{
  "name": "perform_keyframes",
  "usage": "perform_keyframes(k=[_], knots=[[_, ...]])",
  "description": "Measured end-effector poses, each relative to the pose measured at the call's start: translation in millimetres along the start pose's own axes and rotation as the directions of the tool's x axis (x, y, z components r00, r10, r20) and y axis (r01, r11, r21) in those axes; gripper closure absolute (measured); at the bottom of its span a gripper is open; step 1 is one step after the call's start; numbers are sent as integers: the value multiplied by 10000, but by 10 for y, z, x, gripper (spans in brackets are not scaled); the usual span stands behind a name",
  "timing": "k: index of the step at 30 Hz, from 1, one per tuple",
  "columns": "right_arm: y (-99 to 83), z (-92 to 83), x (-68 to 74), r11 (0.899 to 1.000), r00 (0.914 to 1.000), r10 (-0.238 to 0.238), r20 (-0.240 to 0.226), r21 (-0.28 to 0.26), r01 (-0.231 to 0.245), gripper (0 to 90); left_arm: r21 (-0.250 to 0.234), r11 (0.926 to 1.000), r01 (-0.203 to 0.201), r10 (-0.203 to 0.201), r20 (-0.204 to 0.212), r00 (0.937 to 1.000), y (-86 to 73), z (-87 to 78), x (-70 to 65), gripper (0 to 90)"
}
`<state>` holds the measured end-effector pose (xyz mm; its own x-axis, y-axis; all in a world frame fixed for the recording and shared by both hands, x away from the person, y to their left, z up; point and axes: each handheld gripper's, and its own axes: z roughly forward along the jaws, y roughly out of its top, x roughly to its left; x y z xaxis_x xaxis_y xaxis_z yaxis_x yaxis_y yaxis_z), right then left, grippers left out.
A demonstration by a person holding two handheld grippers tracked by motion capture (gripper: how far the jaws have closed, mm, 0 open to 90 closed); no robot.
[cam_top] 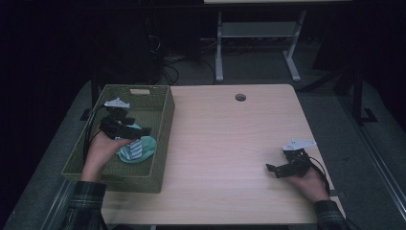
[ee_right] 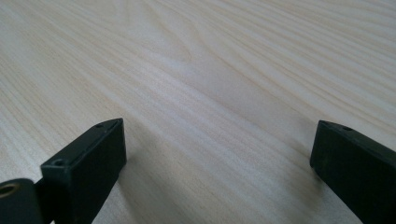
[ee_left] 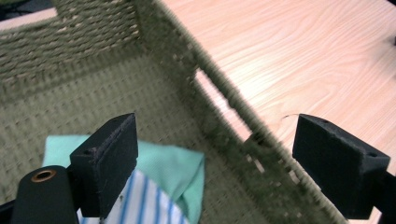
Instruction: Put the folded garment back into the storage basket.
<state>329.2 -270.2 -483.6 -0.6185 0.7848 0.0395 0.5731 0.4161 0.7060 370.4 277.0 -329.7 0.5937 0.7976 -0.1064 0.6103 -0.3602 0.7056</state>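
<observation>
Fingers spread on both grippers; left gripper [cam_top: 125,128] over basket [cam_top: 162,143], right gripper [cam_top: 283,168] over bare wood table [cam_top: 230,143]; dark room

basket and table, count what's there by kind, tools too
basket: 1
cloths in the basket: 2, a mint one and a blue-striped white one
tools: 2, left tool open over the basket, right tool open over the table
total: 5
</observation>
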Motion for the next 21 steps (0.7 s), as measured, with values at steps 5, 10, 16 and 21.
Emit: perform_keyframes(k=[5,10,16,21], knots=[[0,0,0,10000,10000,-2,0,1,2,32,-395,9990,-194,211,447,9988,84,17,-167,137],[0,0,0,10000,10000,-1,2,-3,1,32,-564,9975,-429,461,567,9973,156,57,-318,137],[0,0,0,10000,10000,-3,0,-3,3,32,-750,9952,-621,672,675,9955,221,171,-494,137],[0,0,0,10000,10000,-6,0,2,6,32,-800,9931,-863,933,886,9917,267,297,-654,139]])
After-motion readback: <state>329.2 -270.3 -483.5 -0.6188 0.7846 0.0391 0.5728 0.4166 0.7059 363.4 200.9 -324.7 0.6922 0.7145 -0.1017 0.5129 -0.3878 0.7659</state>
